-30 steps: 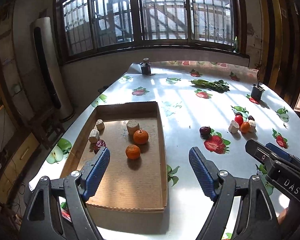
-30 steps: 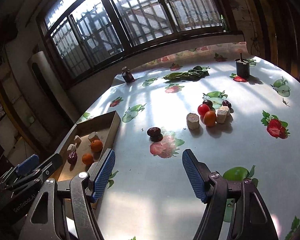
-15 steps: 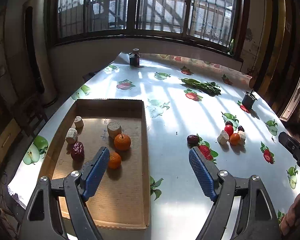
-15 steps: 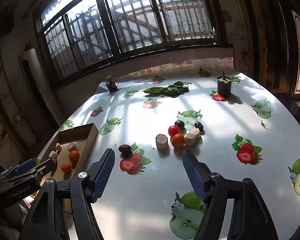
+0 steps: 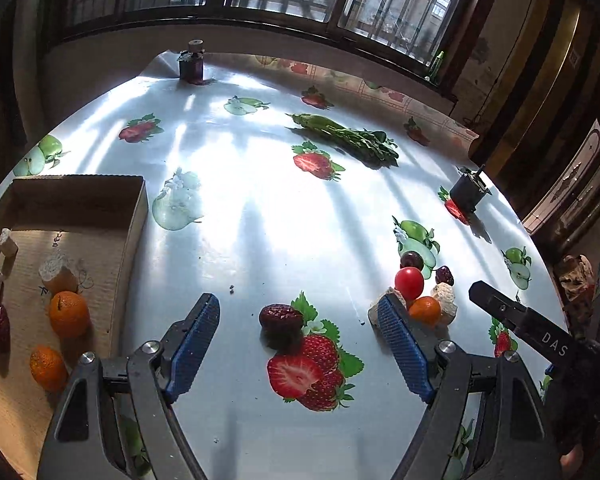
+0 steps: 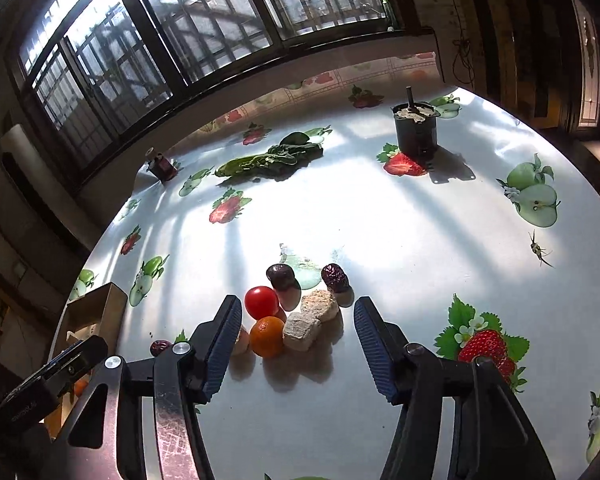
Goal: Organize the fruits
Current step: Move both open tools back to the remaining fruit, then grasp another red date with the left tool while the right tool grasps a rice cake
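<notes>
My left gripper [image 5: 300, 316] is open and empty, with a red date [image 5: 281, 317] lying on the table between its fingers. A cardboard tray [image 5: 134, 224] at the left holds two oranges [image 5: 69, 314], a date and beige chunks. My right gripper [image 6: 294, 318] is open and empty just before a fruit cluster: a cherry tomato [image 6: 261, 302], an orange [image 6: 267, 336], beige chunks [image 6: 300, 331], a dark plum [image 6: 281, 276] and a date [image 6: 335, 277]. The same cluster shows in the left wrist view [image 5: 414, 294], with the right gripper's body beside it.
The table wears a glossy fruit-print cloth [image 5: 260, 220]. A bunch of leafy greens [image 6: 270, 160] lies at the back. A dark cup [image 6: 416, 130] stands back right and a small dark jar [image 6: 162, 166] back left. Windows lie beyond the table.
Both grippers moved forward and lower. The left swung right, off the tray, onto the lone date. The right closed in on the fruit cluster. Both stayed open.
</notes>
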Tool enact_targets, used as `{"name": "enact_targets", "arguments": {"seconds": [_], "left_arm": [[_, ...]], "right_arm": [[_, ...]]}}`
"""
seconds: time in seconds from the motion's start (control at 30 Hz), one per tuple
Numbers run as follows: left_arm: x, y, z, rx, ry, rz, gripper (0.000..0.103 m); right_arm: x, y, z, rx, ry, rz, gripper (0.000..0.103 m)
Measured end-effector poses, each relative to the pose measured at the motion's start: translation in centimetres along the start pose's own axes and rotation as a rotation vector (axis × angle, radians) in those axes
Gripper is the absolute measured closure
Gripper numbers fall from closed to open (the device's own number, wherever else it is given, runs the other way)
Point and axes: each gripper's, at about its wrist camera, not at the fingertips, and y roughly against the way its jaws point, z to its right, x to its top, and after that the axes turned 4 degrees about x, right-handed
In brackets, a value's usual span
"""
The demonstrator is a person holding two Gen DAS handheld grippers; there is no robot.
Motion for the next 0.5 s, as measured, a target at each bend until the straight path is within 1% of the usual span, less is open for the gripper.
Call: {"name": "enact_targets", "arguments": {"seconds": [0.07,0.13,0.2,0.27,0.37,0.47,0.5], "left_arm": [[-0.2,-1.1,-0.4,0.022,-0.006,0.002,0.023],[-0.3,-2.1,-0.6,0.039,-0.019,0.0,0.026],[-0.4,-3.0,-1.0,0.03,-0.032,-0.015,0.031],[-0.6,-4.0,-1.2,0.028,-0.035,-0.046,0.034],[-0.9,-4.9,-1.4,0.028,-0.042,-0.077,0.036],[-1.1,-4.9,-1.1,0.038,-0.072,-0.07,0.036],[-1.1,-4.8,-1.0,0.038,-0.081,-0.074,0.038]], "right_arm": [[-0.4,-1.3,-0.5,0.024,0.026,-0.012,0.058],[-0.6,-2.1,-1.3,0.035,0.073,-0.018,0.058],[-0.8,-3.1,-2.2,0.059,0.104,-0.03,0.058],[-1.0,-4.1,-2.8,0.059,0.127,-0.044,0.058],[-1.3,-4.9,-4.0,0.02,0.205,-0.044,0.058],[-1.6,-5.1,-4.7,-0.027,0.27,-0.036,0.058],[-1.8,-5.0,-4.9,-0.05,0.294,-0.033,0.058]]}}
